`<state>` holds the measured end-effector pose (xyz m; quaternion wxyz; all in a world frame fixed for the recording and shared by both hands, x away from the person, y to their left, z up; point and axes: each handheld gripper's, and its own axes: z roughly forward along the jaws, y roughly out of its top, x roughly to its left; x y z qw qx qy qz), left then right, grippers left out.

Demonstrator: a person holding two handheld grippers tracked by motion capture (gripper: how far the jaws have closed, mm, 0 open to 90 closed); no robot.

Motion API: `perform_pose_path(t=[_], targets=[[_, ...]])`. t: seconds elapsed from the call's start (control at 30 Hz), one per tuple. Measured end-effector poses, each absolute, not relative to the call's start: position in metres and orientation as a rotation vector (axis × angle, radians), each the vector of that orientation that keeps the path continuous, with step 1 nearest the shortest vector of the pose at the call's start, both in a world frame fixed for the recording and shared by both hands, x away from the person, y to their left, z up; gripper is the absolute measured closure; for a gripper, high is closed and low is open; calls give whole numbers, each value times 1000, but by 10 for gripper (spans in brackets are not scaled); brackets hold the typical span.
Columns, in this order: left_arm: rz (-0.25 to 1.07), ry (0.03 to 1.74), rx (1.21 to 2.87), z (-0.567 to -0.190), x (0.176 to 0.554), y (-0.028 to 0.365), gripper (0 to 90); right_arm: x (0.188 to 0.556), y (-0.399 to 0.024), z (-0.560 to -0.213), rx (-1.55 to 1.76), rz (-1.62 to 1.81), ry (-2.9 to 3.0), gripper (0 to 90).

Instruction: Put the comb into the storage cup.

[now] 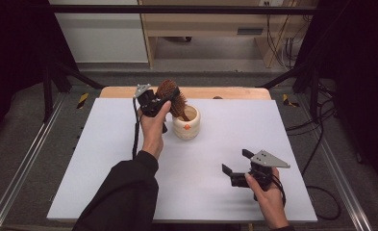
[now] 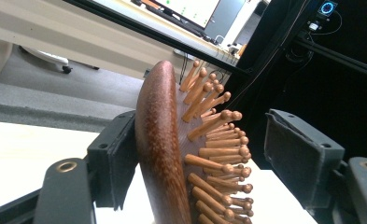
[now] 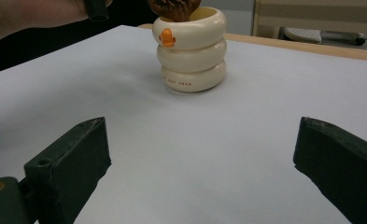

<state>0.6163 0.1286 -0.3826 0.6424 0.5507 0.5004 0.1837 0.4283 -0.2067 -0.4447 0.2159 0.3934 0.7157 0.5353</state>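
Item: wooden hairbrush point(image 1: 170, 94), pin-bristled, standing handle-down in a cream ring-stacked duck cup point(image 1: 186, 126). The cup sits at about 12 o'clock of the white table mat point(image 1: 105, 159), toward the far edge; the brush head leans out over the rim toward 10 o'clock.

Left gripper point(image 1: 154, 102): at the brush head, jaws part open. In the left gripper view one pad lies against the smooth back of the head point(image 2: 158, 149); the other pad stands clear of the bristle pins point(image 2: 214, 154). Nothing is clamped.

Right gripper point(image 1: 235, 174): near 5 o'clock of the mat, well apart from the cup, jaws wide, nothing between them.

Risks, as judged:
- The brush is top-heavy and tilted. With no clamp on it, it may slide round the rim or tip out.
- Its lean could lever the light cup over.
- Drawing the left gripper away sideways may catch a pad on the pins and drag brush and cup along.
- The cup stands unsupported.
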Motion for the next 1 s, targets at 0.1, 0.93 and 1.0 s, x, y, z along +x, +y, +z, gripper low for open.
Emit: perform_pose_path(t=[0.1, 0.93, 1.0], targets=[[417, 1140, 1255, -383, 616, 128, 238, 428, -207, -445, 1090, 1484, 1984, 41], [415, 1134, 1274, -382, 614, 128, 39, 428, -206, -445, 1090, 1483, 1987, 41], [418, 1132, 1277, -382, 614, 128, 39, 428, -206, -445, 1090, 1484, 1987, 41]])
